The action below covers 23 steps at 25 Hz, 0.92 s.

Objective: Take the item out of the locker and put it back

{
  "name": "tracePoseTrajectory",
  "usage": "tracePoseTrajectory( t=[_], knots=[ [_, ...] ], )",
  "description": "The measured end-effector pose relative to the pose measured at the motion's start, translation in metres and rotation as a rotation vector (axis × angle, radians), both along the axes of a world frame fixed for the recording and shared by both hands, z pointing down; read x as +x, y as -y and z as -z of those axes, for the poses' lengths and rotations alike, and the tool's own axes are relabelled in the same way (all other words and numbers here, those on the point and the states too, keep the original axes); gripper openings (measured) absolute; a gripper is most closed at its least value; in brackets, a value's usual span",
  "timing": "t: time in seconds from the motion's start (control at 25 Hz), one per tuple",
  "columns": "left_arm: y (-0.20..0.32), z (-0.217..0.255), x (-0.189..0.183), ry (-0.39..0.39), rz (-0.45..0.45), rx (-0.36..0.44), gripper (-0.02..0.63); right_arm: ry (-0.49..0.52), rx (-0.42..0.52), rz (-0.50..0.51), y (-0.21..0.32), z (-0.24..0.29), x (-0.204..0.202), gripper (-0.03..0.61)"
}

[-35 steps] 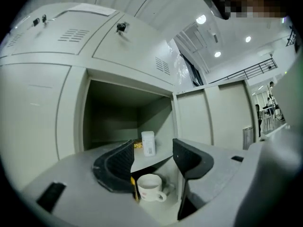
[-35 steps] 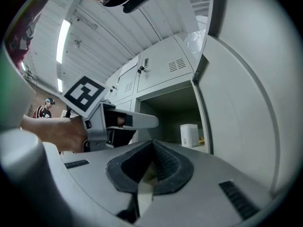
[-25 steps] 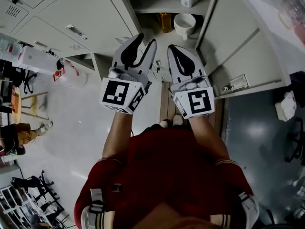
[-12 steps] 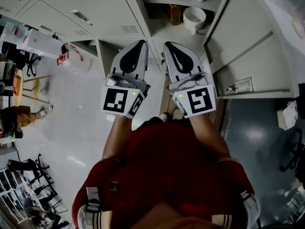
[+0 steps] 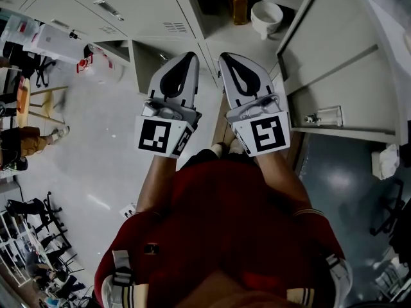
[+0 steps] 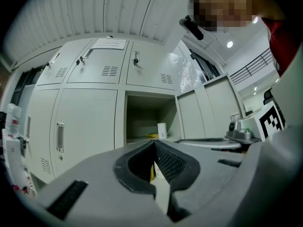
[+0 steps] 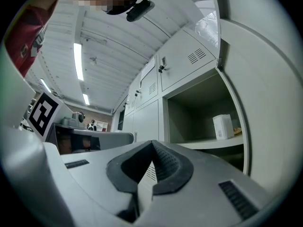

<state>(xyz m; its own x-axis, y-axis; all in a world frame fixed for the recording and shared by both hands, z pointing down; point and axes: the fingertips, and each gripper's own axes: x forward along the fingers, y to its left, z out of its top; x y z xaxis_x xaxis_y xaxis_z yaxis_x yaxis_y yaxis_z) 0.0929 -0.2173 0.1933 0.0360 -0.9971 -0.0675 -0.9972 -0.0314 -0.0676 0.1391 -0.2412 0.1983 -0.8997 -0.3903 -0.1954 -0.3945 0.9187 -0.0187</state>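
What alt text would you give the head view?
A person in a red shirt holds the left gripper and right gripper side by side, both shut and empty, pointing at an open locker. A white bowl and an amber bottle sit inside it.

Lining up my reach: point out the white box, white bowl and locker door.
white box (image 7: 222, 126): right gripper view, front face
white bowl (image 5: 268, 11): head view, inner wall
locker door (image 5: 334, 63): head view, flat panel

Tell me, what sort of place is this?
Probably a workroom or lab's storage corner. A bank of grey metal lockers lines the wall, the open locker holds a white box and a bowl, and what look like office chairs stand behind.
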Motion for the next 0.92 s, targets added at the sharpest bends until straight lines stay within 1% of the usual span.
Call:
tracePoseTrajectory(
  t=[0.32,0.48,0.92],
  knots=[
    [-0.013,-0.011,0.001,-0.009,0.032,-0.018,0.006,-0.015,0.000,0.029,-0.008,-0.008,0.002,-0.003],
    [-0.018,-0.009,0.001,-0.003,0.040,-0.010,0.006,-0.017,0.002,0.036,-0.012,-0.008,0.004,-0.003],
    [-0.020,-0.005,0.004,0.002,0.032,-0.001,0.006,-0.027,0.006,0.041,-0.014,-0.008,0.006,-0.003]
  ],
)
